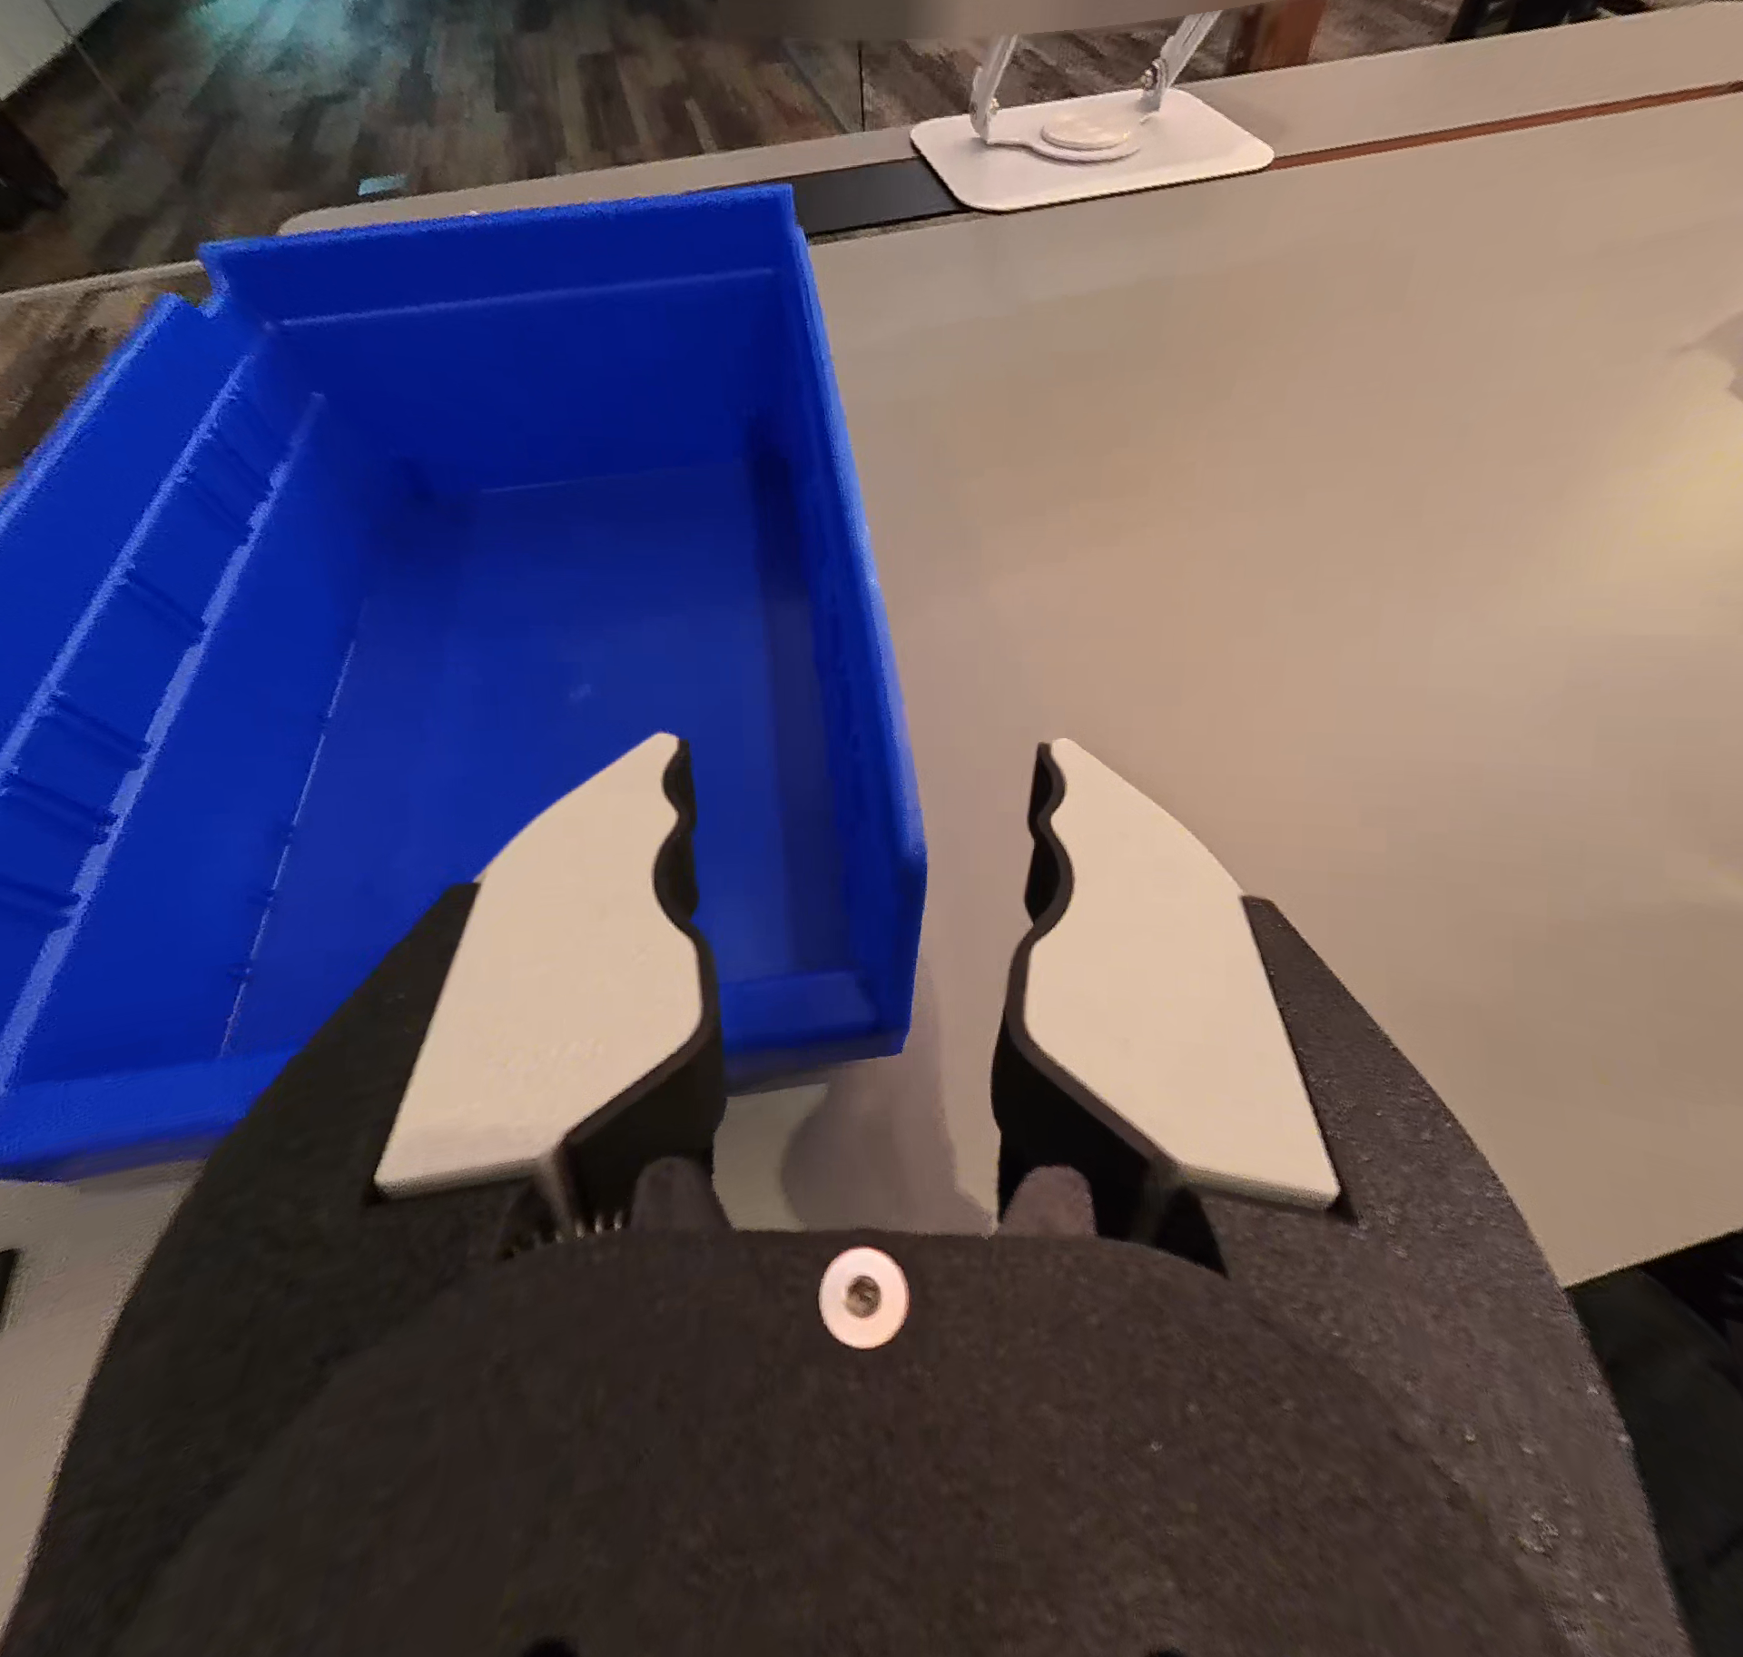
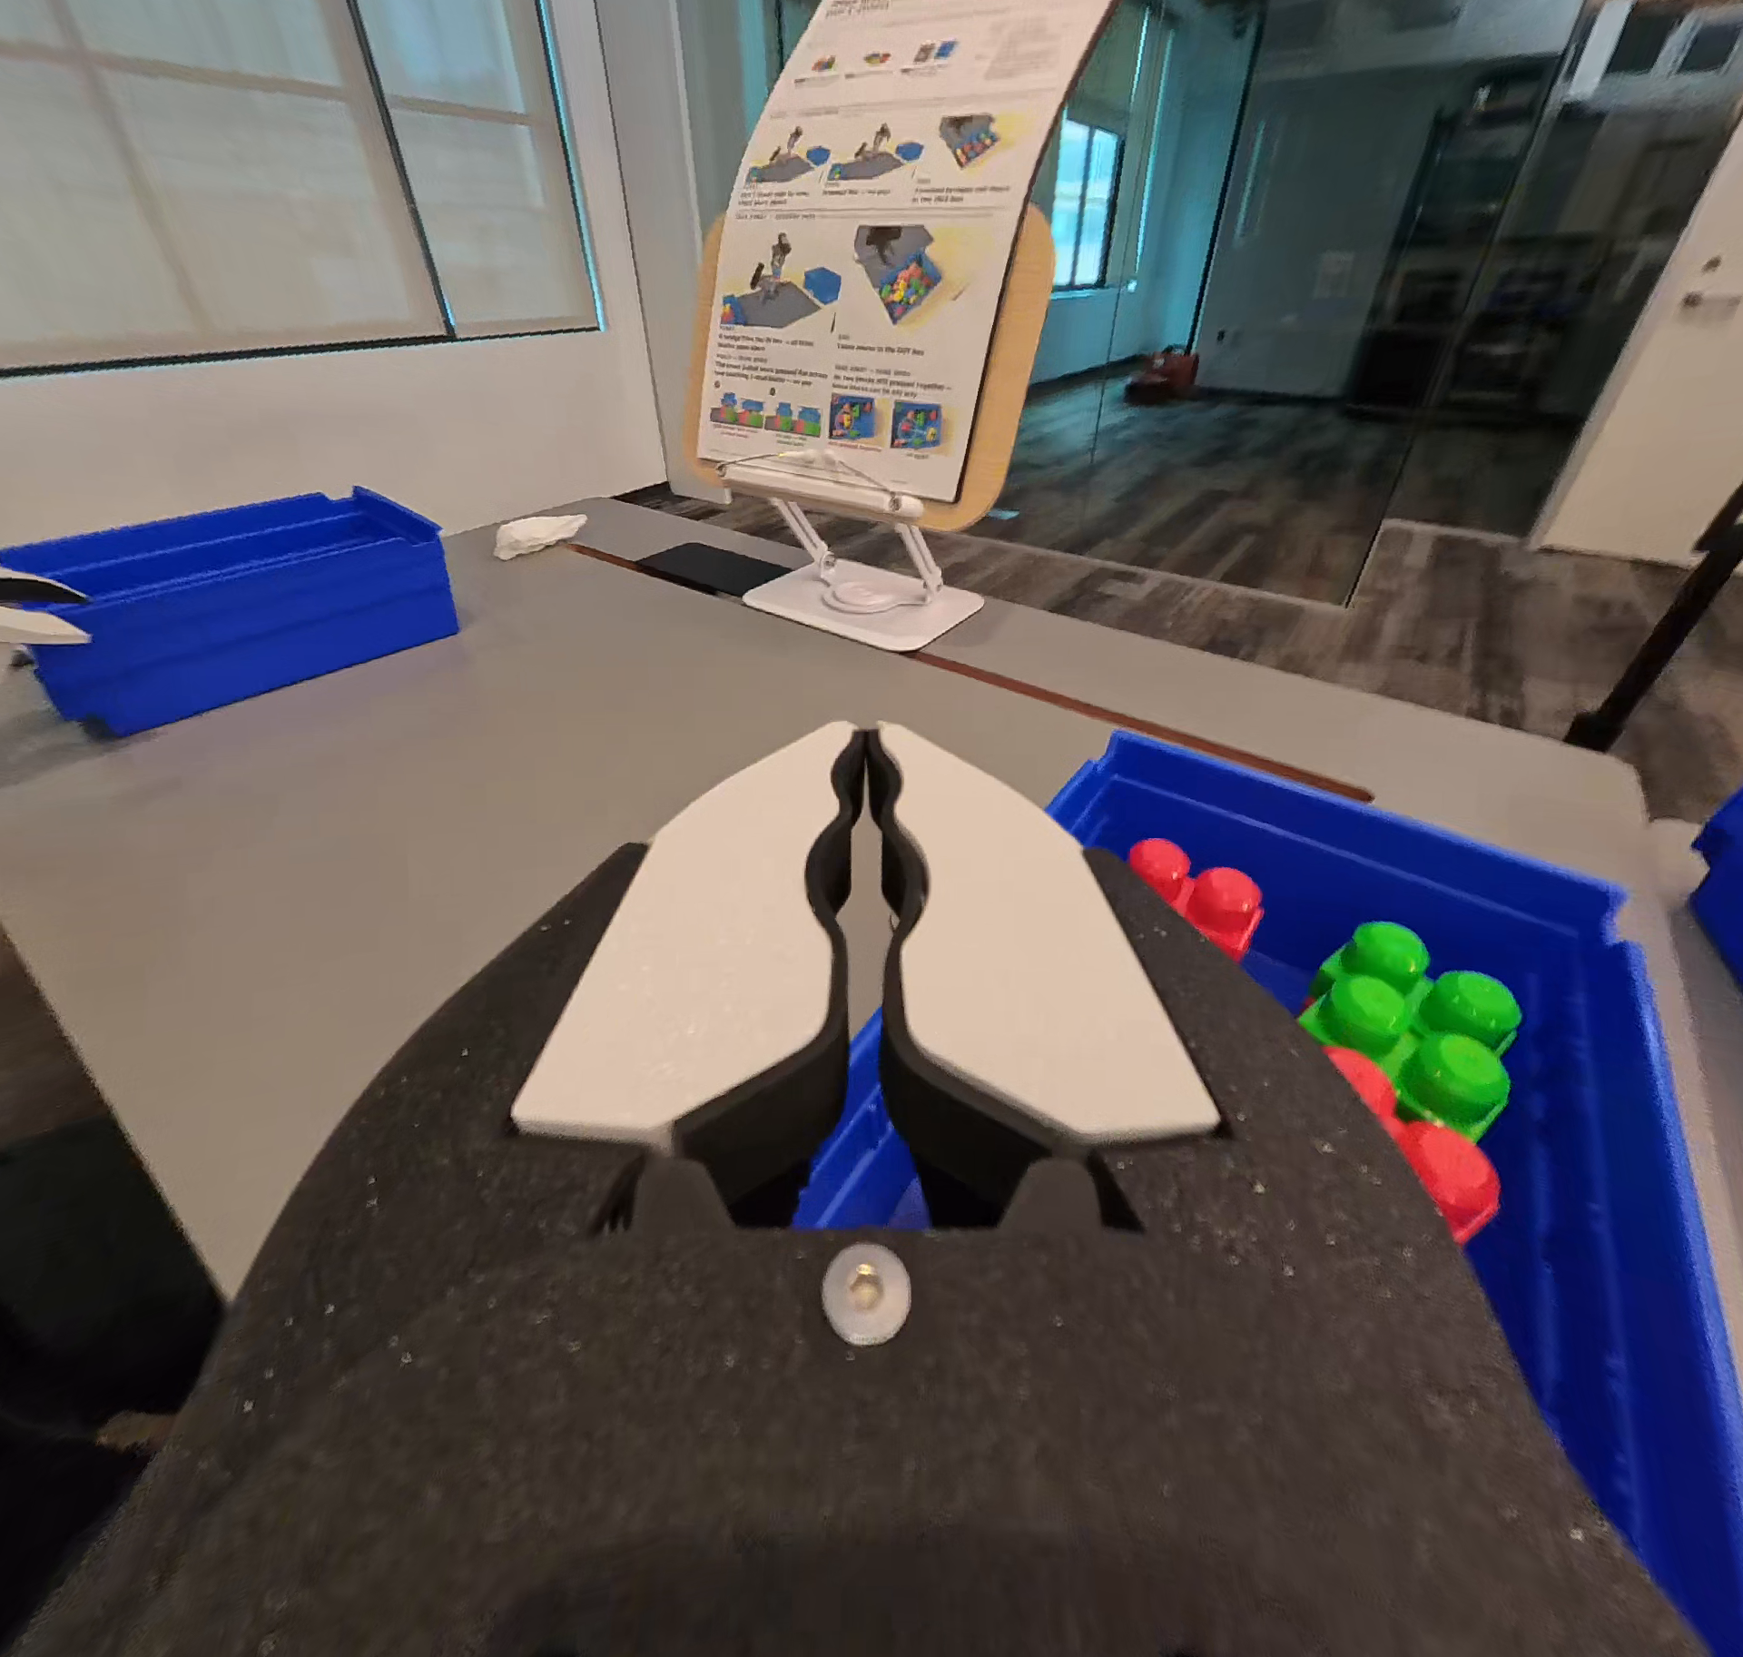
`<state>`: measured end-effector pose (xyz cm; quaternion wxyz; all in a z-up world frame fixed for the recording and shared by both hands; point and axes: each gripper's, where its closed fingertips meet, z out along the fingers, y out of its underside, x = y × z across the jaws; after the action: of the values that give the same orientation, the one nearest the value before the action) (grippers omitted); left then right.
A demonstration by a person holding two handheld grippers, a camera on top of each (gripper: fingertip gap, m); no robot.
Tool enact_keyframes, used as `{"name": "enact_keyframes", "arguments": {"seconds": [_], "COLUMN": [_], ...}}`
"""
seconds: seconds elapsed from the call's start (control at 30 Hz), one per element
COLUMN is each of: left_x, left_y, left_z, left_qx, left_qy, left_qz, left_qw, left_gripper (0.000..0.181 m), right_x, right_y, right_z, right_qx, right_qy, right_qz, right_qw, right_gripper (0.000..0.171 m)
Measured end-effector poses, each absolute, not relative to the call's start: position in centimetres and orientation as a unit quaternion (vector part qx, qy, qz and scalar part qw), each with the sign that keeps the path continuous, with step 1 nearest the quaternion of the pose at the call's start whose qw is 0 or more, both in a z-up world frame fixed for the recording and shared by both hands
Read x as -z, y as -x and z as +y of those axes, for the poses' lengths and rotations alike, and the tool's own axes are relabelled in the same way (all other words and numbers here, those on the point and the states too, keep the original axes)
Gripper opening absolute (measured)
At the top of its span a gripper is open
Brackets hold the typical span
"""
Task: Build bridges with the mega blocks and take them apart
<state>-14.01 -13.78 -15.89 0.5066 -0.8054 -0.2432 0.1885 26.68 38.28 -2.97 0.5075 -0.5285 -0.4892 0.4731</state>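
The broad grey desk (image 2: 396,857) takes up most of both views, and its middle, where a bridge would stand, has nothing built on it. At its left end sits an empty blue plastic bin (image 1: 528,668), seen from above in the left wrist view and again farther off in the right wrist view (image 2: 245,602). At the right end, close under the right hand-held gripper, is a second blue plastic bin holding the blocks (image 2: 1603,1093). At the desk's far edge a white folding stand (image 2: 863,607) props up an illustrated instruction sheet on a wooden board (image 2: 887,244), and a crumpled white cloth (image 2: 538,534) lies near it.

The left hand-held gripper (image 1: 863,753) hangs over the near right corner of the empty bin with its jaws spread wide and nothing between them. The right hand-held gripper (image 2: 868,744) has its jaws pressed together at the tips, also with nothing in them (only desk shows through the wavy gap behind the tips).

The chunky plastic mega blocks are all in the right bin as far as can be seen: a green four-stud block (image 2: 1415,1027) on top, a red block (image 2: 1198,895) behind it and another red block (image 2: 1443,1178) beneath.

I judge the task to be at or near its start: no block has been lifted out, no bridge exists, and both building and taking apart remain to be done. The likely next step is for the right gripper to open and reach into the bin beside it.
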Motion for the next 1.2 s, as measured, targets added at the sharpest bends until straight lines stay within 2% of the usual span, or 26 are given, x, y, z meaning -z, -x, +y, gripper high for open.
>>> {"name": "enact_keyframes", "arguments": {"seconds": [0.1,0.17,0.23,0.33,0.5,0.67,0.9,1.07,1.2], "left_x": [15.9,15.8,16.3,17.2,18.3,18.7,19.5,20.5,20.7], "left_y": [14.3,14.4,14.5,14.7,14.3,14.6,16.2,16.8,16.8], "left_z": [-13.6,-13.5,-13.6,-13.6,-12.3,-11.3,-11.0,-10.5,-10.4], "left_qx": [-0.202,-0.209,-0.211,-0.217,-0.196,-0.223,-0.258,-0.233,-0.225], "left_qy": [0.805,0.803,0.806,0.809,0.809,0.809,0.824,0.832,0.831], "left_qz": [-0.24,-0.238,-0.246,-0.253,-0.263,-0.256,-0.255,-0.259,-0.261], "left_qw": [0.503,0.504,0.495,0.484,0.488,0.479,0.435,0.431,0.436], "left_gripper": [0.069,0.066,0.064,0.064,0.062,0.061,0.056,0.037,0.023], "right_x": [4.1,5.9,7.6,9.4,12.8,17.1,20.0,19.8,20.2], "right_y": [-28.5,-30.7,-33.5,-36.9,-39.6,-40.2,-38.5,-37.8,-37.9], "right_z": [39.6,42.3,44.8,46.9,49.1,52.0,53.7,54.1,54.1], "right_qx": [-0.46,-0.374,-0.268,-0.197,-0.157,-0.137,-0.151,-0.162,-0.177], "right_qy": [0.57,0.616,0.652,0.693,0.724,0.764,0.779,0.774,0.778], "right_qz": [-0.481,-0.481,-0.48,-0.446,-0.408,-0.389,-0.398,-0.412,-0.423], "right_qw": [0.482,0.499,0.523,0.531,0.533,0.497,0.461,0.452,0.429], "right_gripper": [0.001,0.009,0.027,0.048,0.049,0.054,0.038,0.027,0.008]}}
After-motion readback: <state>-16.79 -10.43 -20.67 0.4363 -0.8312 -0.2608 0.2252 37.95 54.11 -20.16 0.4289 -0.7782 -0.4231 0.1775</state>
